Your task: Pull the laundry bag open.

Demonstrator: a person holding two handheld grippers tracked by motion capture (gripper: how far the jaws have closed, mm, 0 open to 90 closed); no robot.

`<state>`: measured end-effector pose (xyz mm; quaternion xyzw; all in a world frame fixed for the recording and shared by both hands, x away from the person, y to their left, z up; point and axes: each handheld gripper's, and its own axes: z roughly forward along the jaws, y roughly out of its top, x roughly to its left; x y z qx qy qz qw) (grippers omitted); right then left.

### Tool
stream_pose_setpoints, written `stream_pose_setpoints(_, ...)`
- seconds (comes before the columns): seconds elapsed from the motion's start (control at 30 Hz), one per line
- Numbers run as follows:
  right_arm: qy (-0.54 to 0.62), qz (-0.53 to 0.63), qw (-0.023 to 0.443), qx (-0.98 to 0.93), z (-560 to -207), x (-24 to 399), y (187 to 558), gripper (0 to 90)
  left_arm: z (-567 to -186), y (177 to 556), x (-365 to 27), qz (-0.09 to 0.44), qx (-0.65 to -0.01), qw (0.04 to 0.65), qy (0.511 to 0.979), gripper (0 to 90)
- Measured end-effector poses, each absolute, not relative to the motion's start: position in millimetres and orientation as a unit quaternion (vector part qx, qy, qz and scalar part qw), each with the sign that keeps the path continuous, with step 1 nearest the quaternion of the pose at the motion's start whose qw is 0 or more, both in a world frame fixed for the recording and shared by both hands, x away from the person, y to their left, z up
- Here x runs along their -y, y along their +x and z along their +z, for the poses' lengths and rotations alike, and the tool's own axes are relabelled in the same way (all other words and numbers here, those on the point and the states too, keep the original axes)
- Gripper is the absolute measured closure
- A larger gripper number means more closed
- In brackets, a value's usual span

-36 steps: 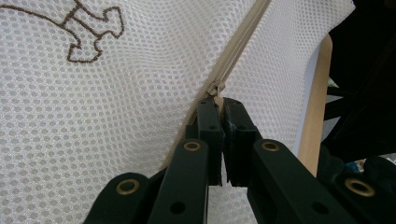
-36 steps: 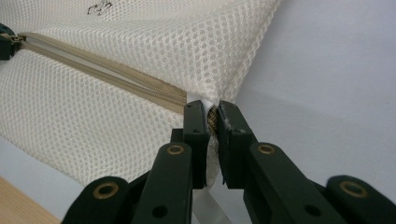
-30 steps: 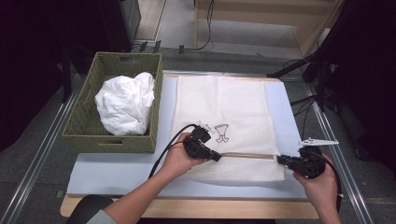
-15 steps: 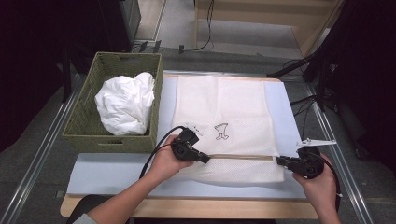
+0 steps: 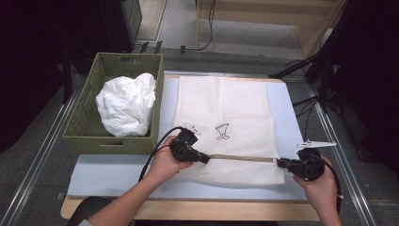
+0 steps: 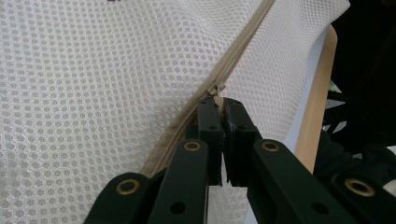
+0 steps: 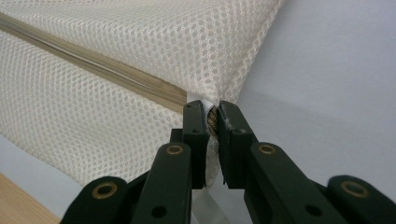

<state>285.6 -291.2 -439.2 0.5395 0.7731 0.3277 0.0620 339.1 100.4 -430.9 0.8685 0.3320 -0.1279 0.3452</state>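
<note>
Clearly the work in hand is running the zipper (image 5: pixel 242 158) along the near edge of the white mesh laundry bag (image 5: pixel 223 120), which lies flat on the pale mat (image 5: pixel 117 174) beside the wicker basket (image 5: pixel 84 136). The left gripper (image 6: pixel 218 103) has its jaws pressed together on the zipper pull (image 6: pixel 215 88), while the right gripper (image 7: pixel 211 112) pinches the bag's corner at the zipper's end. To do it well, I'd judge the right should anchor that corner firmly and the left should draw the pull straight along the track, low and level, so the mesh stays taut and doesn't bunch or snag.
</note>
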Motion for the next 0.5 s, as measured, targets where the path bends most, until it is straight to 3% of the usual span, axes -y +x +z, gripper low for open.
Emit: stream_pose_setpoints(0.5, 0.538, 0.332, 0.059, -0.773, -439.0, 292.2, 285.7, 83.6, -431.4, 339.5, -101.3, -0.13, -0.332, 0.347, 0.868, 88.0)
